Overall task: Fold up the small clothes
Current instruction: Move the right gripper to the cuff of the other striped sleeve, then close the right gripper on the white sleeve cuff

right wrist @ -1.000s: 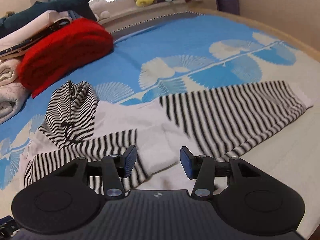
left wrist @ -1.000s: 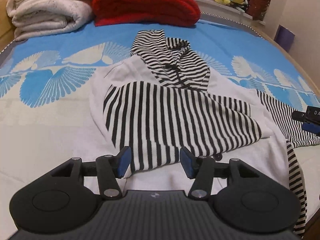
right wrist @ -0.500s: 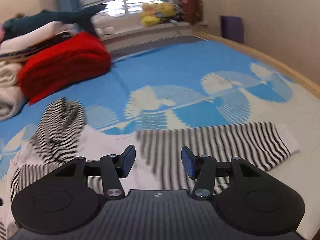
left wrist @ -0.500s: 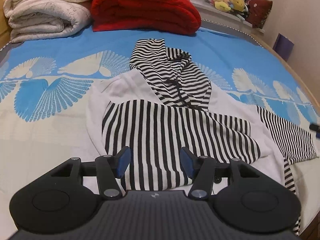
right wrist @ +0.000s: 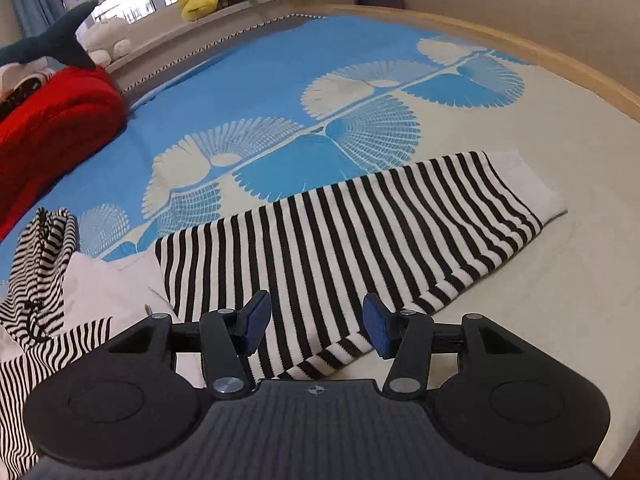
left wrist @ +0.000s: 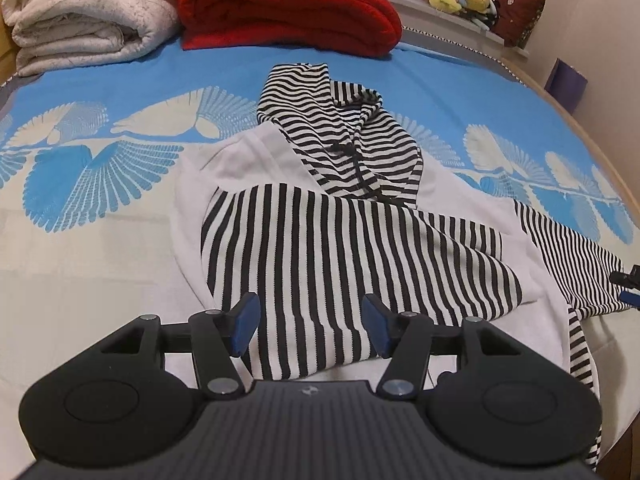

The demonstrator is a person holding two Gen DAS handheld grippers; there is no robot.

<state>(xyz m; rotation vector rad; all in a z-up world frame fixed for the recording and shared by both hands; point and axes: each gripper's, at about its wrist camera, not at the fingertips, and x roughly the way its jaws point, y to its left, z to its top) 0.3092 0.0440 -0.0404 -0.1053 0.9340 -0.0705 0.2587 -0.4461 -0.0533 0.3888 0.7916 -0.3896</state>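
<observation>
My right gripper [right wrist: 316, 330] gapes above the black-and-white striped knit sleeve [right wrist: 360, 248], running toward two o'clock.

Hoodie [left wrist: 352, 248] ribbed knit cloth, matt; bedspread [right wrist: 280, 64] smooth woven; red blanket [left wrist: 288, 4] fuzzy.

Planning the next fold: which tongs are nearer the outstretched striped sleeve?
Right. The right tongs hang open directly over the outstretched sleeve. The left tongs, also open, sit over the sleeve already folded across the hoodie's body.
</observation>
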